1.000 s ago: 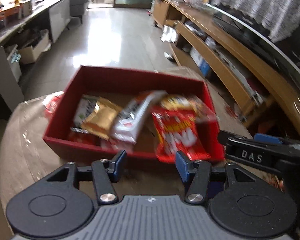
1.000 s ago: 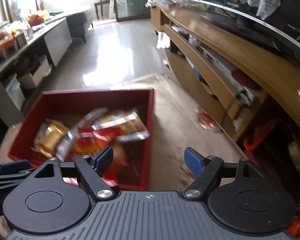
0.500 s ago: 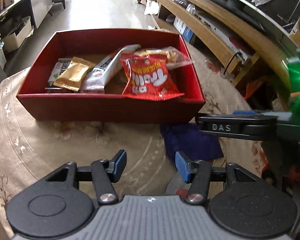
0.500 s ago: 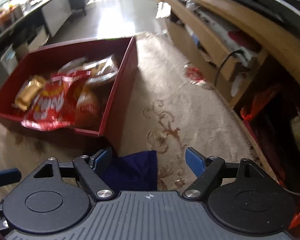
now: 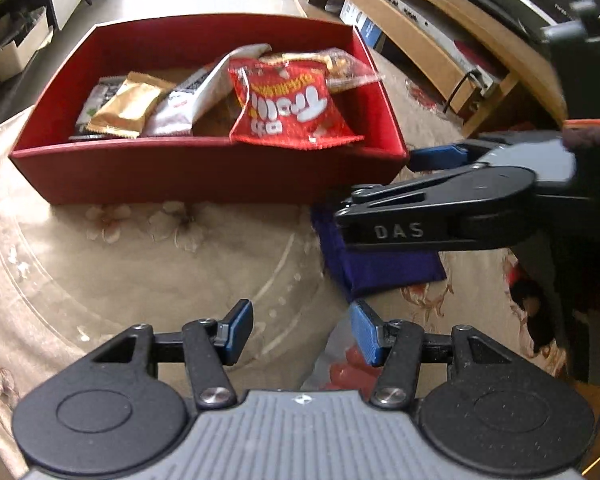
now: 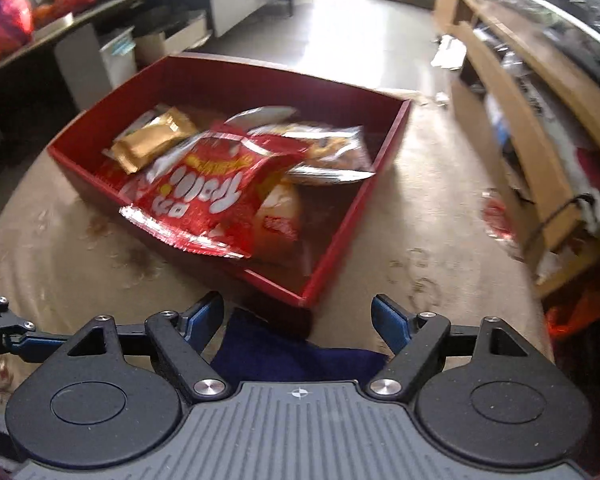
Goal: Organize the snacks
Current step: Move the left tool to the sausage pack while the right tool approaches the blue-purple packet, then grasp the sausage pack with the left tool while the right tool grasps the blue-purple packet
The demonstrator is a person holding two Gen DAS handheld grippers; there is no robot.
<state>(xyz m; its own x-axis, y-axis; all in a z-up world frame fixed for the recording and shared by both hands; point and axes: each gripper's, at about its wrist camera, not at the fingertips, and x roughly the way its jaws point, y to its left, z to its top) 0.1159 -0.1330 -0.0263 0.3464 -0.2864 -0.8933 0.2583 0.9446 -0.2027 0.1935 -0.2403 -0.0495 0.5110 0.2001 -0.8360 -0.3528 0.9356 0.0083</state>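
At the left of the surface [image 5: 100,264], which wears a beige flowered cloth, the left claw [image 5: 300,334] hangs released with nothing between its blue pads, bare cloth under it. Ahead sits the red box [image 5: 204,176], already loaded: a gold packet [image 5: 126,110] at its left, a white bar wrapper [image 5: 198,96] leaning mid-box, and a red gummy bag [image 5: 288,110] draped over the near wall. That bag is the weak spot, I judge; a brush from either claw could tip it out onto the cloth. Right of the box, just beside its corner, lies a dark blue pouch [image 5: 380,268], flat and limp. The right claw [image 6: 298,314] hovers over it, spread wide and gripping nothing. Its jaws may pinch cloth along with the pouch, or catch the box corner and shove the box. The two claws are also close enough to collide.
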